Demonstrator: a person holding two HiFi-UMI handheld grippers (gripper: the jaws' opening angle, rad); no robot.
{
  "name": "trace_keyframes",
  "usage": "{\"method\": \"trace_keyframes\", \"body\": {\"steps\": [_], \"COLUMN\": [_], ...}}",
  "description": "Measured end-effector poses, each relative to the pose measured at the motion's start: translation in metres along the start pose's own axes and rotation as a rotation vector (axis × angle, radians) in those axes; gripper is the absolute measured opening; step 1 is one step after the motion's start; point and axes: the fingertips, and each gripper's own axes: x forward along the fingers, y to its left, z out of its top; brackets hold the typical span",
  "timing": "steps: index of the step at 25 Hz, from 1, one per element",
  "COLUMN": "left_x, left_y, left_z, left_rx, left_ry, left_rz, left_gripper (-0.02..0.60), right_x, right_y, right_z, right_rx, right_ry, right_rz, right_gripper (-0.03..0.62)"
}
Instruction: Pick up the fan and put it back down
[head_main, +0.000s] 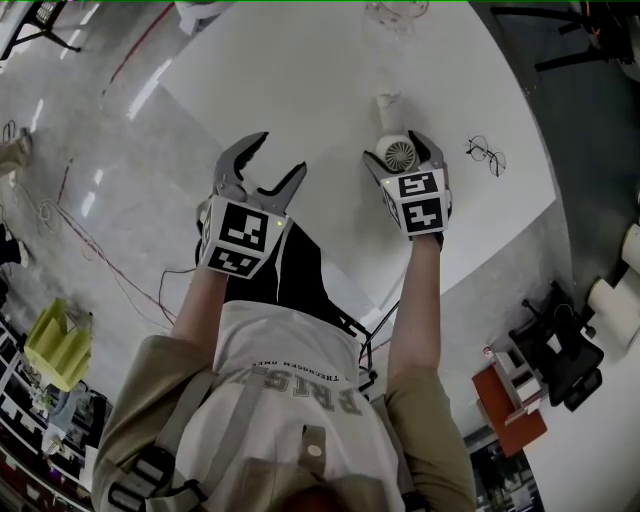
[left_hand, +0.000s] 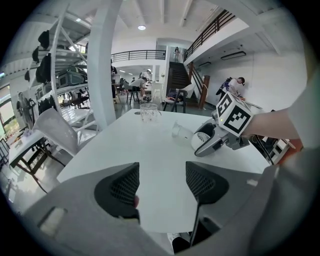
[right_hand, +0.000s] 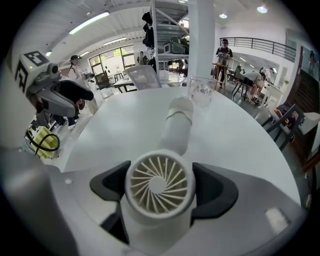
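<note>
The white handheld fan (head_main: 389, 106) has its round grille head (right_hand: 159, 185) between my right gripper's (head_main: 402, 158) jaws. Both dark pads press on the head's sides, so the right gripper is shut on it. The fan's handle (right_hand: 177, 125) points away from me, low over the round white table (head_main: 300, 80). In the left gripper view the fan (left_hand: 203, 138) shows at the right, in the right gripper (left_hand: 214, 143). My left gripper (head_main: 280, 155) is to the left of the fan, over the table's near edge. Its jaws (left_hand: 162, 182) stand open with nothing between them.
A clear glass mug (left_hand: 149, 112) stands at the table's far side, beyond the fan's handle. A pair of eyeglasses (head_main: 486, 154) lies on the table right of the right gripper. A white chair (left_hand: 60, 130) stands off the table's left edge.
</note>
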Motion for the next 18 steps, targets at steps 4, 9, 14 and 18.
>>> {"method": "trace_keyframes", "body": {"steps": [4, 9, 14, 18], "left_x": [-0.0011, -0.0047, -0.0074, -0.0087], "left_y": [0.0038, 0.0070, 0.0090, 0.0110], "left_z": [-0.0033, -0.0049, -0.0049, -0.0067], "left_rx": [-0.007, -0.015, -0.008, -0.002], "left_ry": [0.000, 0.003, -0.004, 0.001], "left_rz": [0.009, 0.014, 0.017, 0.012], "left_gripper": [0.299, 0.300, 0.300, 0.299], "right_x": [0.0006, 0.0002, -0.0011, -0.0043], "right_y": [0.0001, 0.0010, 0.0024, 0.0029], "right_z": [-0.0003, 0.0007, -0.0020, -0.0035], "right_rx": [0.001, -0.001, 0.010, 0.038], "right_ry": [-0.003, 0.000, 0.002, -0.003], "right_rz": [-0.002, -0.009, -0.002, 0.013], "right_gripper": [0.380, 0.379, 0.379, 0.379]}}
